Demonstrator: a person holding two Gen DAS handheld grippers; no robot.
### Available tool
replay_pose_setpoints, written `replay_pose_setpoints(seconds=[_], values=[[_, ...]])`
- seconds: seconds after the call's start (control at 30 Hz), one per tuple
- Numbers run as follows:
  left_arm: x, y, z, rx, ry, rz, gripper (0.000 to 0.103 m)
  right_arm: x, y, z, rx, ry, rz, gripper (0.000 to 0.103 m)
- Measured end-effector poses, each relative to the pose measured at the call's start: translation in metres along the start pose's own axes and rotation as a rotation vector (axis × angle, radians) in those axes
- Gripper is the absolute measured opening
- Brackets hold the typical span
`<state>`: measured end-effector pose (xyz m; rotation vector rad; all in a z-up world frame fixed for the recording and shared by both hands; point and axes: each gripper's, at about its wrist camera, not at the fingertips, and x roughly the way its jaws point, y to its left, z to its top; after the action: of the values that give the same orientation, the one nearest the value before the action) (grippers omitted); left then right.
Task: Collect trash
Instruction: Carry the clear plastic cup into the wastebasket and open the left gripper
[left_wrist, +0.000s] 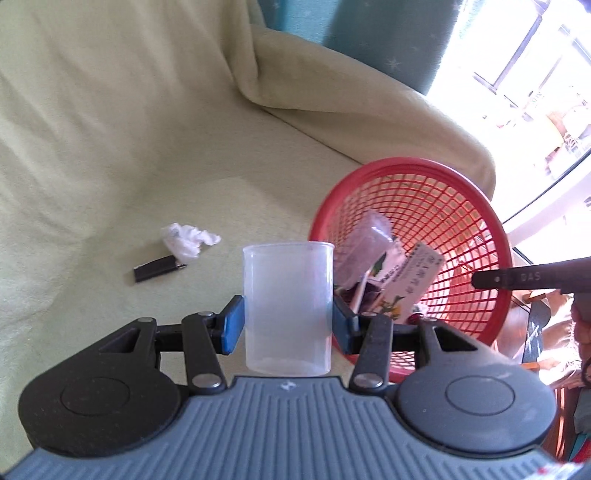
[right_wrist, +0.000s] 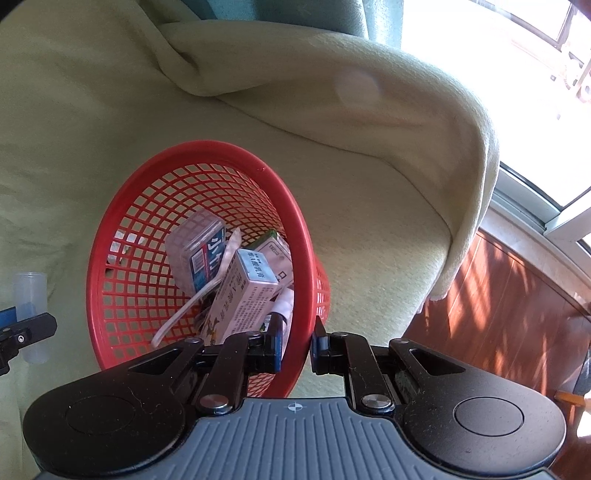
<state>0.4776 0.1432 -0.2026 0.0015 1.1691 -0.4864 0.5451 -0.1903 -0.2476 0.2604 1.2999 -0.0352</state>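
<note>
My left gripper (left_wrist: 288, 325) is shut on a clear plastic cup (left_wrist: 287, 306), held upright above the green sofa cover, just left of the red mesh basket (left_wrist: 443, 206). That cup (right_wrist: 30, 295) also shows at the left edge of the right wrist view. My right gripper (right_wrist: 297, 345) is shut on the near rim of the red mesh basket (right_wrist: 295, 236), one finger inside and one outside, and the basket tilts. Cartons (right_wrist: 243, 291) and a clear box (right_wrist: 195, 240) lie in it. A crumpled white tissue (left_wrist: 186, 240) and a small black object (left_wrist: 157, 272) lie on the sofa.
The green-covered sofa (left_wrist: 110, 129) fills the left wrist view, its armrest (right_wrist: 369, 103) behind the basket. Wooden floor (right_wrist: 498, 314) lies to the right, below a bright window. The right tool's black part (left_wrist: 524, 278) crosses the basket rim.
</note>
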Motion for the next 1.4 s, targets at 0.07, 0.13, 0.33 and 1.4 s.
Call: replay_pose_setpoints(seconds=[0.07,0.13,0.33,1.4], values=[[0.004,-0.007,0.002,0.002,0.003,-0.007,0.044,0.0,0.001,-0.001,0.005,-0.009,-0.007,0.011],[0.005,-0.015,0.004,0.008,0.0,-0.013,0.044,0.001,0.002,-0.002,0.009,-0.023,-0.021,0.011],[0.01,-0.037,0.008,0.028,0.001,-0.056,0.044,0.0,0.006,-0.003,0.008,-0.038,-0.033,0.011],[0.025,-0.068,0.023,0.049,0.01,-0.085,0.056,0.002,0.011,0.0,-0.008,-0.037,-0.011,0.011]])
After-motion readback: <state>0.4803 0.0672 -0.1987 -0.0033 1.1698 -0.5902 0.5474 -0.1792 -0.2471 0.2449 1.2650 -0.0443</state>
